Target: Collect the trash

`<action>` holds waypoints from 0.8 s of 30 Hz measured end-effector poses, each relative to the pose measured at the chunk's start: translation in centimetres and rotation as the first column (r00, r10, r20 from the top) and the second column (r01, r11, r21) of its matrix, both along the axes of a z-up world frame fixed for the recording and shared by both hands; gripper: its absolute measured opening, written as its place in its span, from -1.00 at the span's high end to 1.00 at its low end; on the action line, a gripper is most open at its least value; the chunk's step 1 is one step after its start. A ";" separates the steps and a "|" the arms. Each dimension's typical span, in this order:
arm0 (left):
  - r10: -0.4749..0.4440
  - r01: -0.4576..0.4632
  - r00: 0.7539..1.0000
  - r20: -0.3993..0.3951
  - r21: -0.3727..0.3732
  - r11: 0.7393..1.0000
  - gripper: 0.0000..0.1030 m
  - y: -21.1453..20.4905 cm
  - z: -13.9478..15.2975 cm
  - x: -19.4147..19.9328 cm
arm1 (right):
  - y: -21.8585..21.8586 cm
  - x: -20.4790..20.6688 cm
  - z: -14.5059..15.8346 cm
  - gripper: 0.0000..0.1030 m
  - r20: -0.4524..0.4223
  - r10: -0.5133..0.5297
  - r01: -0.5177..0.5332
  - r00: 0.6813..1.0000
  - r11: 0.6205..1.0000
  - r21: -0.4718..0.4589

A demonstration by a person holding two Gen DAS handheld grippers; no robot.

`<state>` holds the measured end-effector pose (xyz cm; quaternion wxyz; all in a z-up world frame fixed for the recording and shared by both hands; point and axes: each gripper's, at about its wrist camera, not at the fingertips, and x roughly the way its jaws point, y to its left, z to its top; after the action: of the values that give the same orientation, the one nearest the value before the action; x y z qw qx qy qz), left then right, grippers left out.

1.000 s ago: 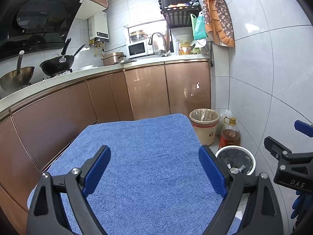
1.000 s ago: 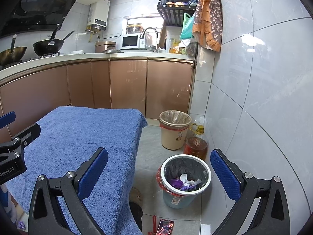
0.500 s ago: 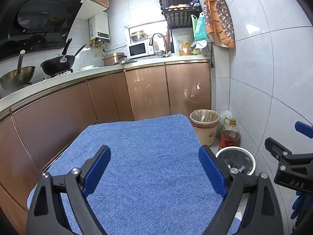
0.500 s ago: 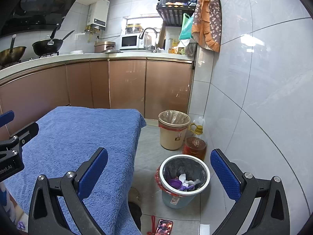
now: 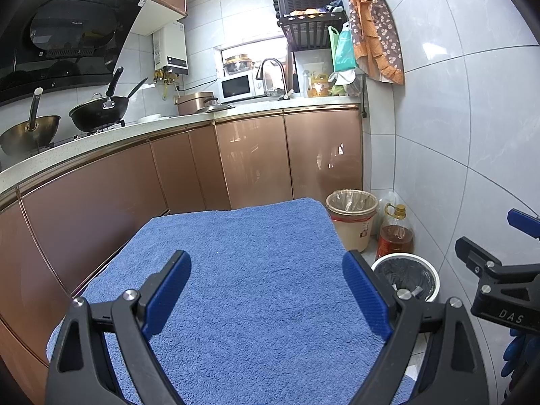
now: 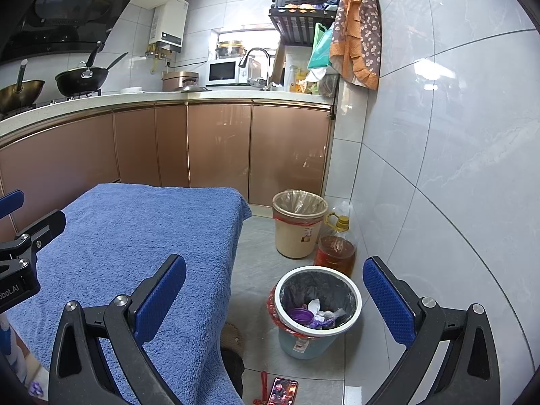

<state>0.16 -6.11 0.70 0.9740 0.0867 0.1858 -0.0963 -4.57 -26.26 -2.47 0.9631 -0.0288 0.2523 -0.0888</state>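
Left gripper (image 5: 266, 292) hovers over the blue towel (image 5: 243, 270) covering the surface, fingers (image 5: 167, 292) spread wide, nothing between them. Right gripper (image 6: 275, 307) likewise released and empty, its left finger (image 6: 160, 298) over the towel's edge, its right finger (image 6: 388, 302) out over the floor by the tiled wall (image 6: 455, 168). Down near the bottom edge, a phone-like object with a red strap (image 6: 281, 389) lies on the floor tiles. Between the right gripper's fingers and below them sits the white-rimmed bin (image 6: 317, 307) with a dark liner, and there's the trash (image 6: 317, 314): a purple piece and crumpled white paper inside. From the left wrist view, that bin (image 5: 405, 276) shows just right of the right-hand finger. Behind it, touching or nearly so, a cooking oil bottle (image 6: 335, 246) against the wall, and beside that a beige bin (image 6: 298, 222) with a clear liner. Farther back, copper cabinet doors (image 6: 219, 148), the microwave (image 6: 224, 72) and the wok (image 6: 82, 79).
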 end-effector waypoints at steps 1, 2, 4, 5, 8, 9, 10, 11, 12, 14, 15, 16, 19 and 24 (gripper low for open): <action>0.000 0.000 1.000 0.000 -0.001 1.000 -0.77 0.0 0.1 0.0 | 0.0 0.0 0.0 -0.99 0.000 0.000 0.000 1.000 1.000 0.000; 0.000 0.000 1.000 -0.001 -0.001 1.000 -0.77 0.0 0.0 0.0 | -0.1 0.0 0.0 -0.99 0.000 0.000 0.000 1.000 1.000 -0.001; 0.000 0.000 1.000 0.000 0.000 1.000 -0.77 0.0 0.0 -0.1 | 0.0 0.0 0.0 -0.99 -0.001 0.000 0.000 1.000 1.000 0.000; -0.001 0.001 1.000 -0.001 0.000 1.000 -0.77 0.0 0.0 -0.1 | 0.0 0.0 0.0 -0.99 0.000 0.000 0.000 1.000 1.000 0.000; -0.001 0.001 1.000 0.001 0.000 1.000 -0.77 -0.2 0.1 -0.2 | 0.0 0.0 0.0 -0.99 0.000 -0.001 0.001 1.000 1.000 -0.001; 0.000 0.000 1.000 0.001 0.000 1.000 -0.78 -0.2 0.1 -0.2 | 0.0 0.0 0.0 -0.99 0.000 -0.001 0.001 1.000 1.000 -0.001; 0.000 0.000 1.000 0.000 -0.001 1.000 -0.77 -0.2 0.1 -0.2 | 0.0 0.0 0.0 -0.99 0.000 -0.002 0.002 1.000 1.000 0.000; 0.001 -0.001 1.000 0.000 -0.001 1.000 -0.78 -0.2 0.1 -0.2 | -0.1 0.0 0.0 -0.99 0.000 -0.002 0.002 1.000 1.000 0.000; 0.000 0.000 1.000 0.001 0.000 1.000 -0.77 -0.2 0.1 -0.2 | -0.1 0.0 -0.1 -0.99 0.000 -0.002 0.002 1.000 1.000 0.000; 0.002 -0.002 1.000 0.000 -0.001 1.000 -0.77 -0.2 0.1 -0.2 | -0.1 0.0 0.0 -0.99 -0.001 -0.001 0.001 1.000 1.000 0.000; 0.002 -0.002 1.000 0.000 -0.001 1.000 -0.77 -0.3 0.1 -0.3 | -0.1 0.0 0.0 -0.99 0.000 -0.001 0.001 1.000 1.000 -0.001; 0.002 -0.002 1.000 0.001 -0.001 1.000 -0.77 -0.3 0.1 -0.2 | -0.1 0.0 0.0 -0.99 0.001 -0.001 0.001 1.000 1.000 -0.001; 0.001 -0.001 1.000 0.002 -0.002 1.000 -0.77 -0.2 0.1 -0.2 | -0.1 0.0 -0.1 -0.99 0.002 -0.001 0.001 1.000 1.000 -0.002; 0.002 -0.002 1.000 0.003 -0.003 1.000 -0.78 -0.5 0.3 -0.2 | -0.1 0.0 -0.1 -0.99 0.001 -0.003 0.003 1.000 1.000 -0.003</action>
<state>-0.06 -6.62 1.01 0.9745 0.0852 0.1843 -0.0955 -4.62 -26.39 -2.57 0.9631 -0.0297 0.2519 -0.0905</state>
